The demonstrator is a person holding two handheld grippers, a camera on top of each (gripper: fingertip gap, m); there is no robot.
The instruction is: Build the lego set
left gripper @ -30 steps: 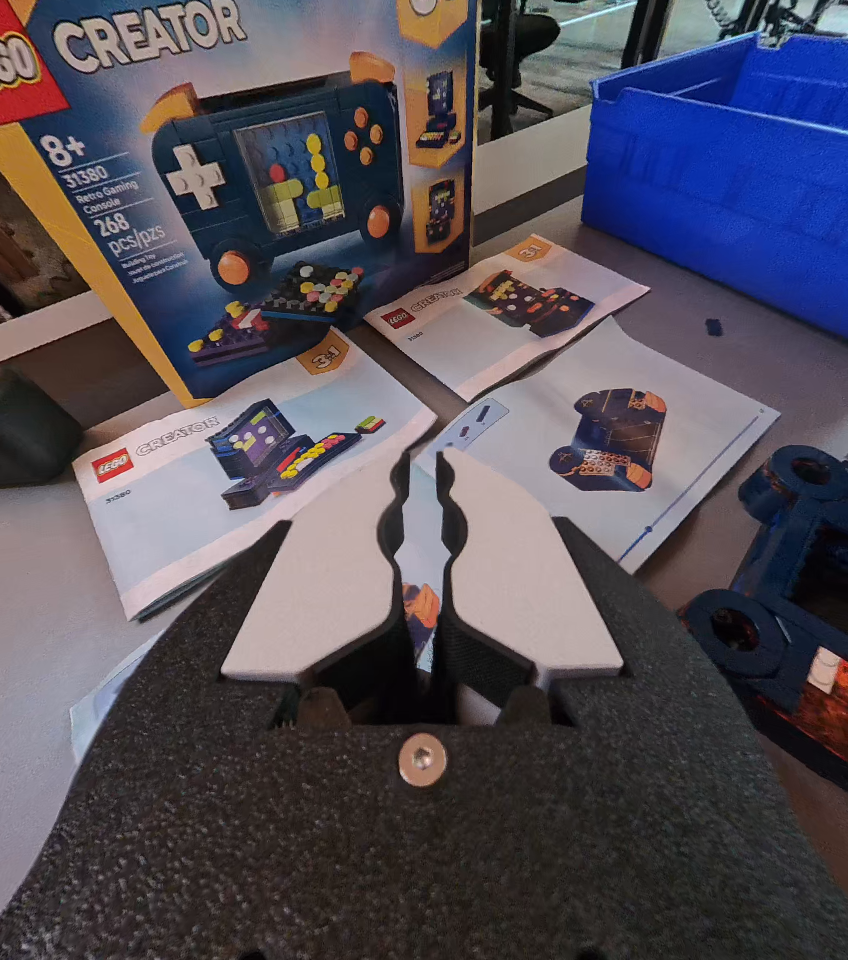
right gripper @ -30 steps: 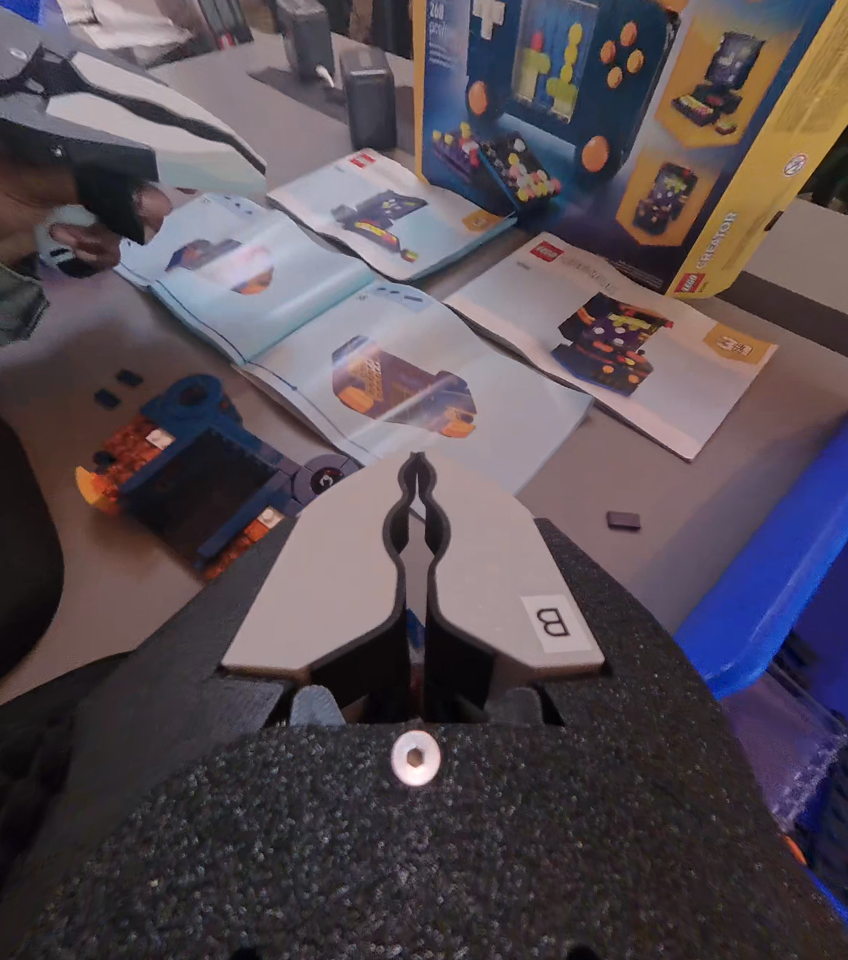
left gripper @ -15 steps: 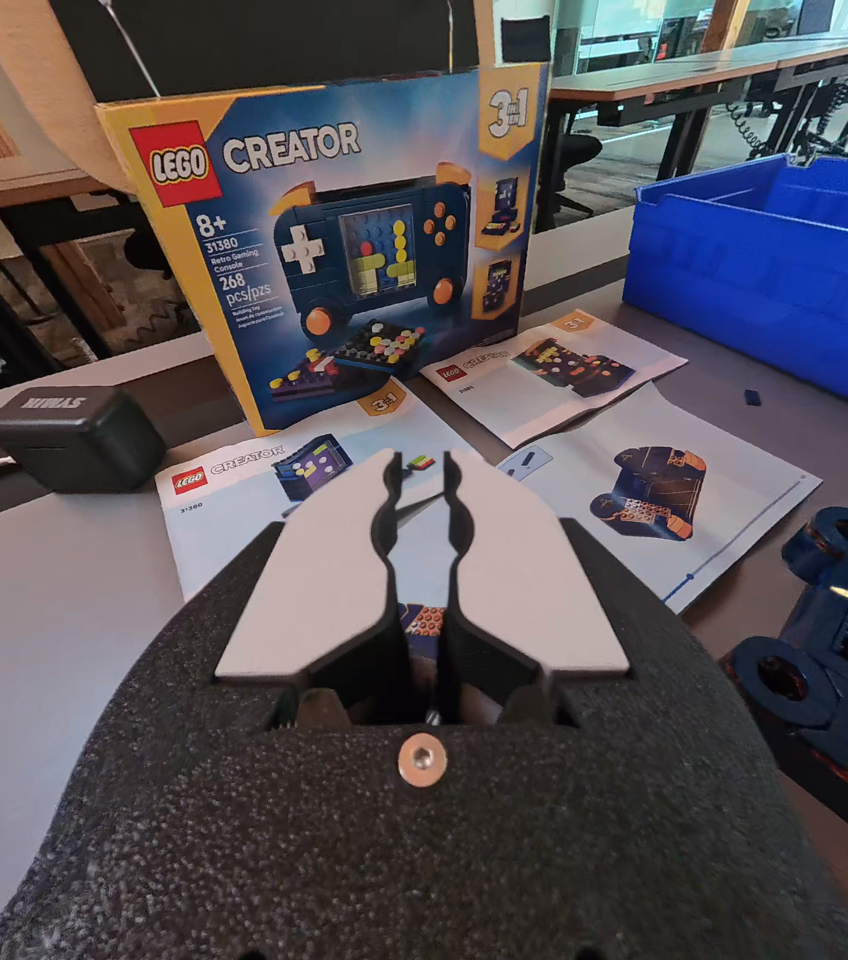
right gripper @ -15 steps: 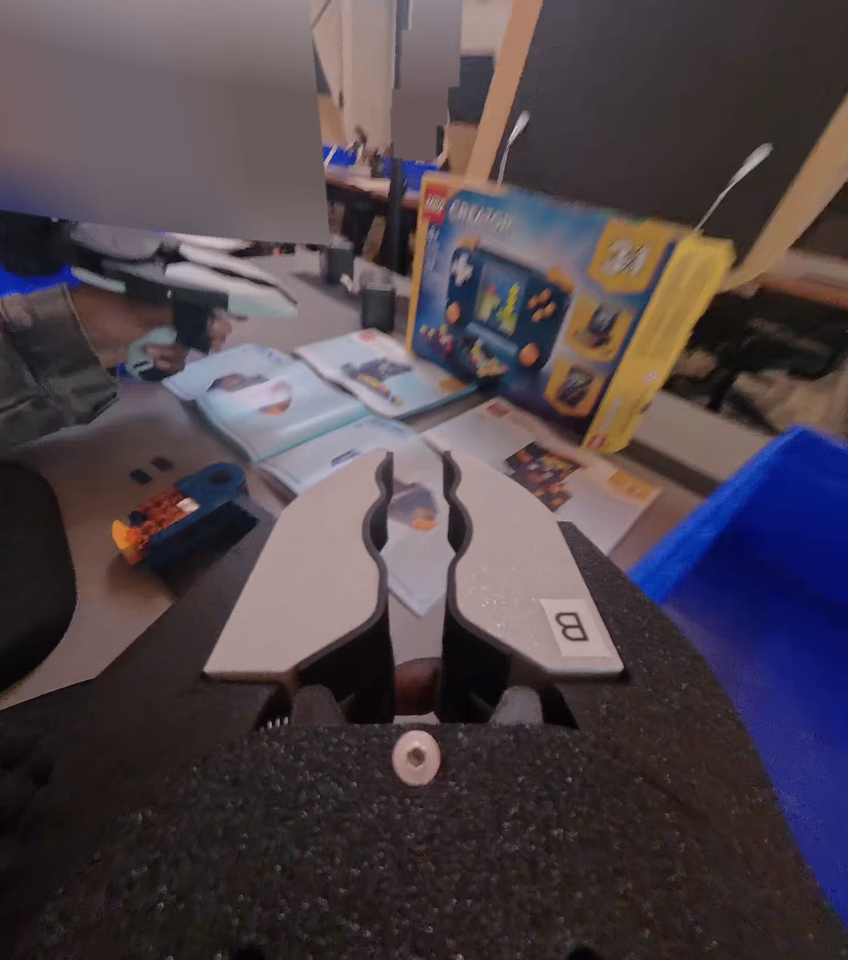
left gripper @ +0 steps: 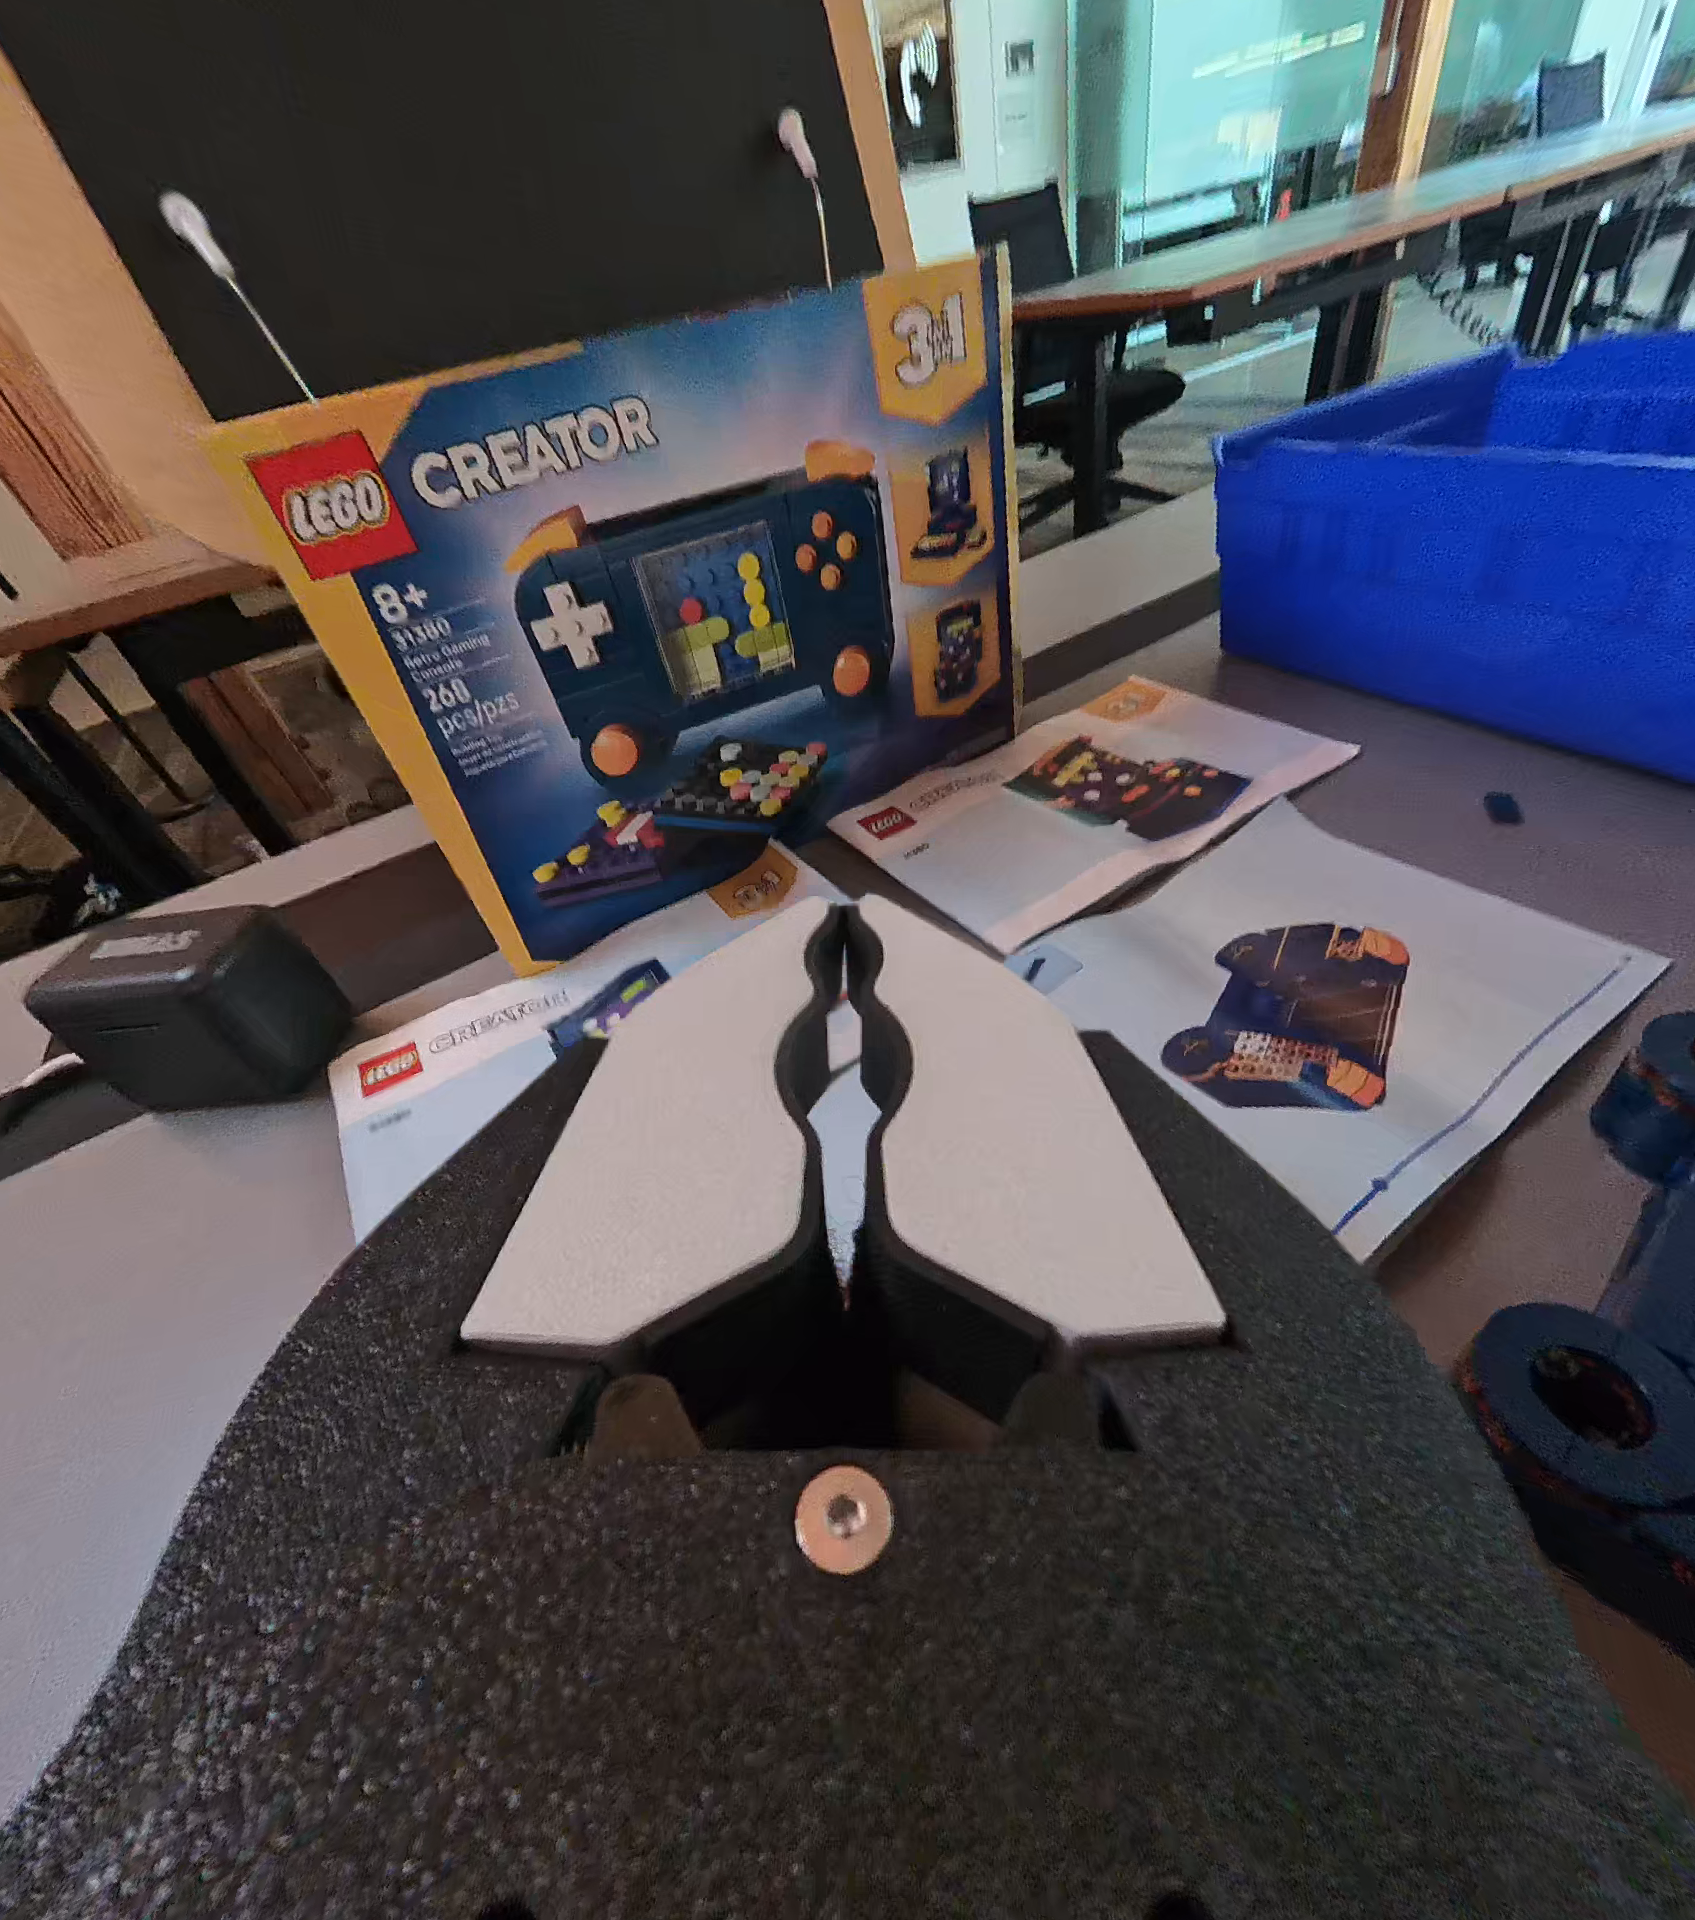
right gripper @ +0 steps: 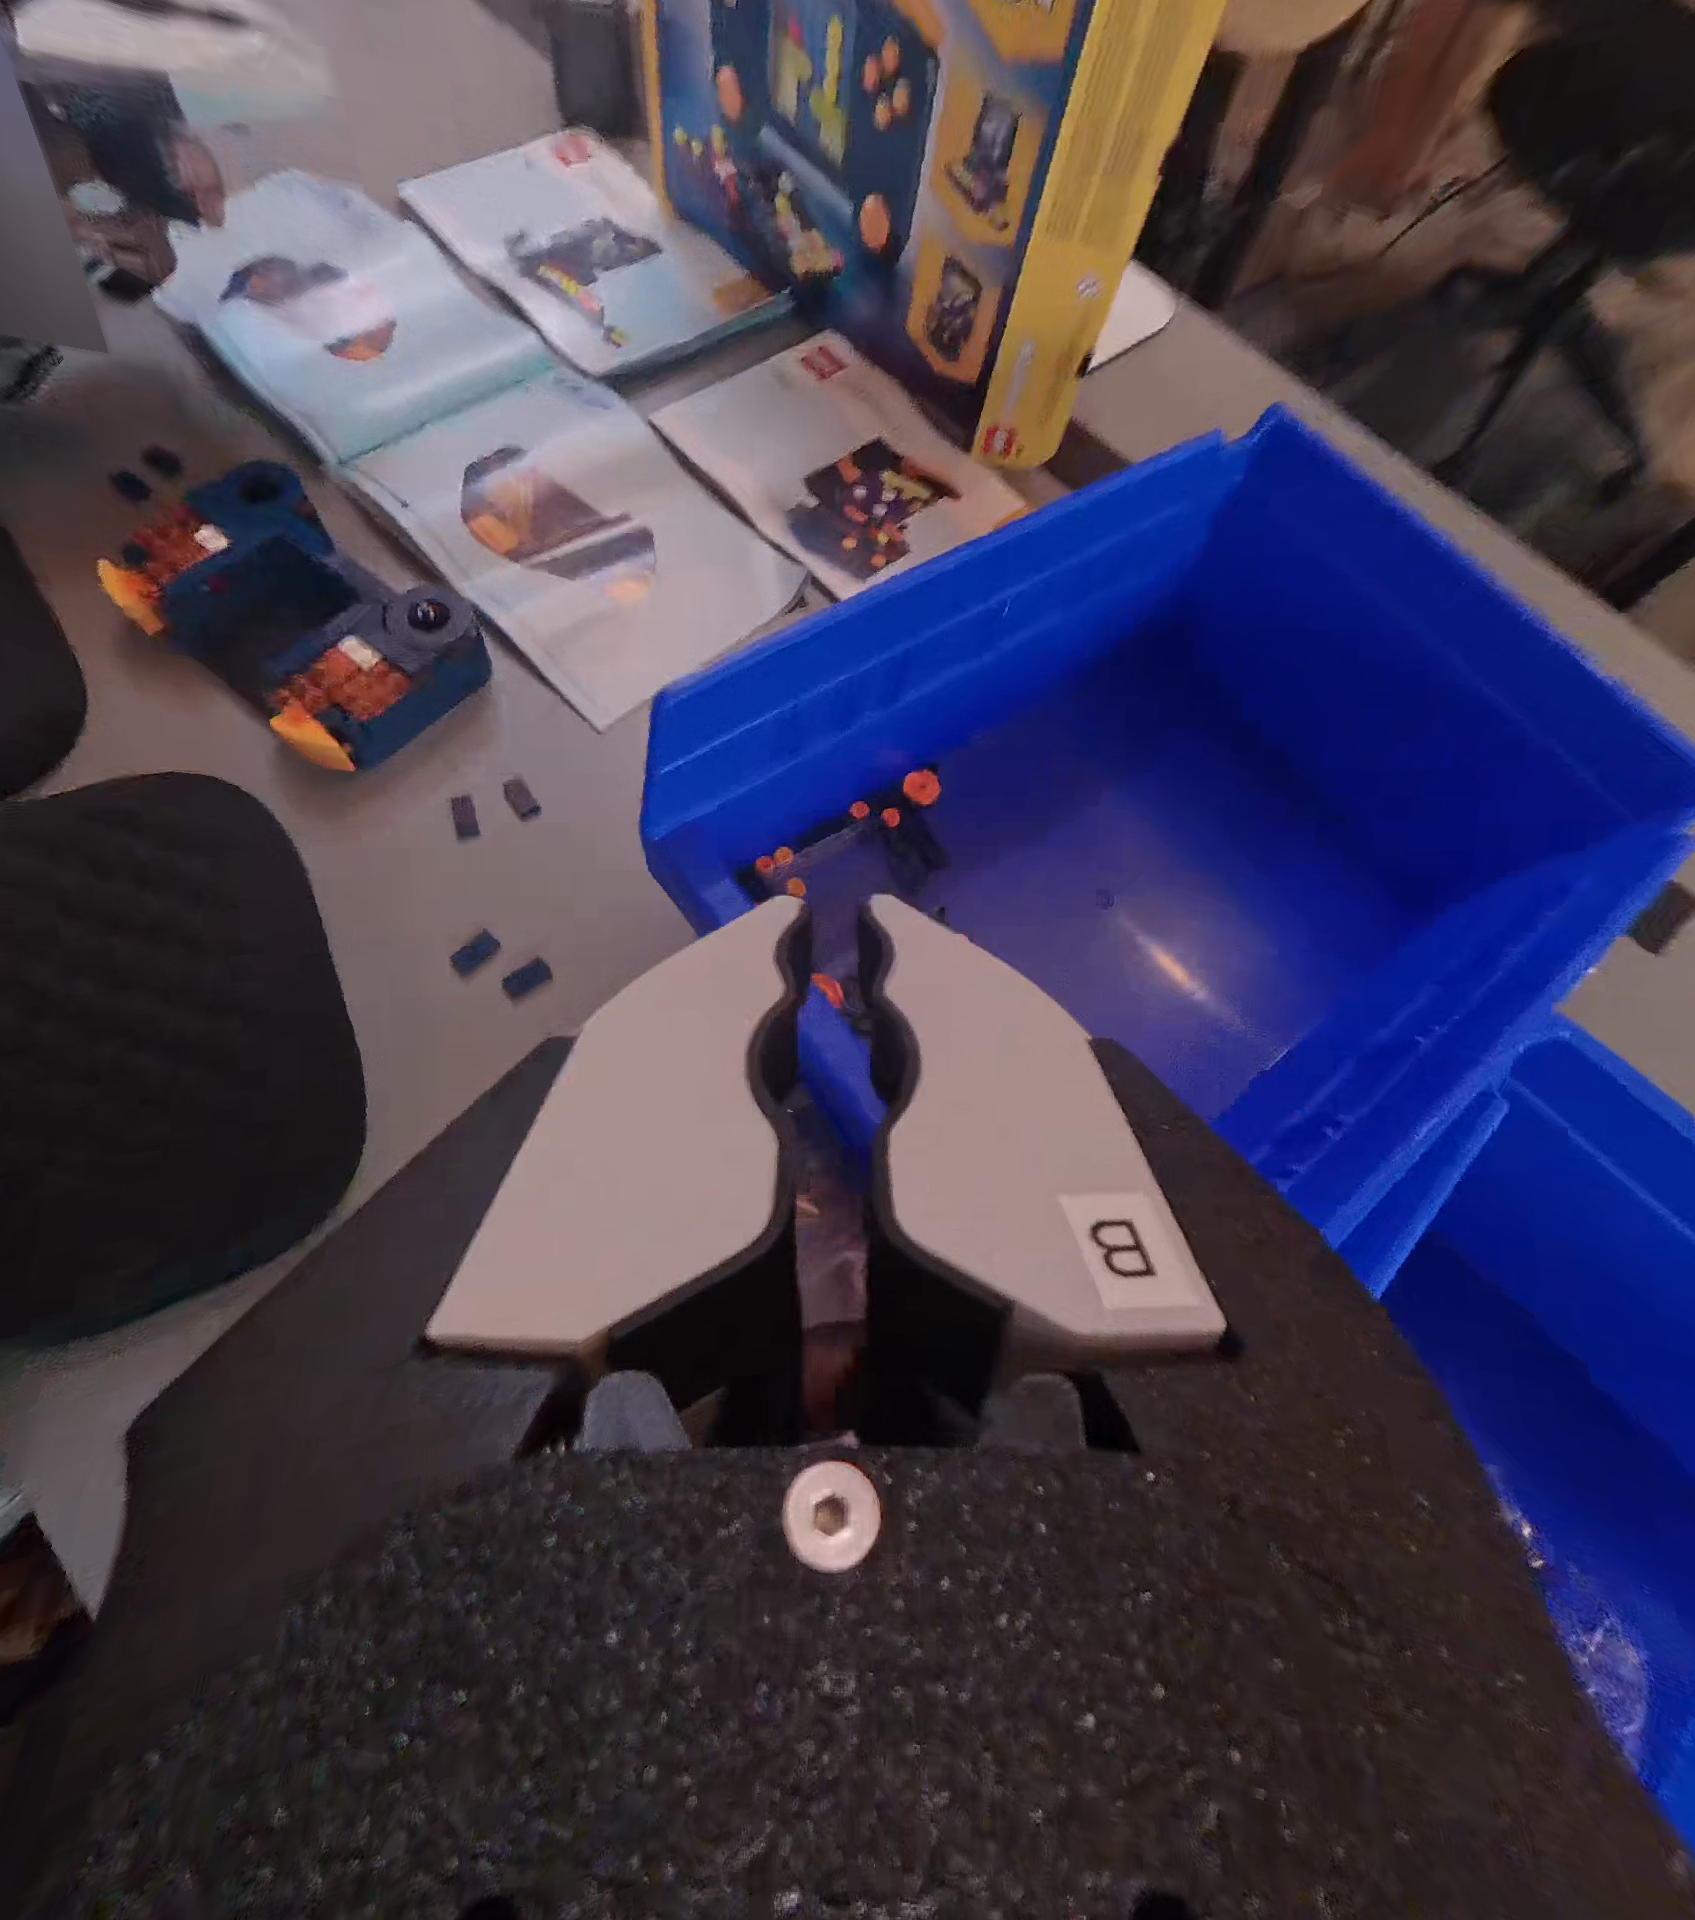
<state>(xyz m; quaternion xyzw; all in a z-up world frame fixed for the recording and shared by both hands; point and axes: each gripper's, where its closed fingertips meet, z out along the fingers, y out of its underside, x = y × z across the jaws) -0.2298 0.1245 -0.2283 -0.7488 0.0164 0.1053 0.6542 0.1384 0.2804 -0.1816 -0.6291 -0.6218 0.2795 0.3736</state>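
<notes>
Right gripper (right gripper: pixel 835 914) swung over blue bin (right gripper: pixel 1445 623) | jaws slightly apart, empty | left gripper (left gripper: pixel 843 920) closed

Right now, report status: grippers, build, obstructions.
Left gripper shut, empty, above the booklets. Right gripper slightly open, empty, over the blue bin. Half-built console on table, untouched. Loose pieces in bin; nothing blocking.

Grey surface (right gripper: pixel 230 748) bearing: upright set box (left gripper: pixel 656 623) and black adapter (left gripper: pixel 188 1003) toward the far edge; three instruction booklets (right gripper: pixel 562 540) before the box; partly built console (right gripper: pixel 292 613); loose dark pieces (right gripper: pixel 500 966); blue bin (right gripper: pixel 1238 727).
</notes>
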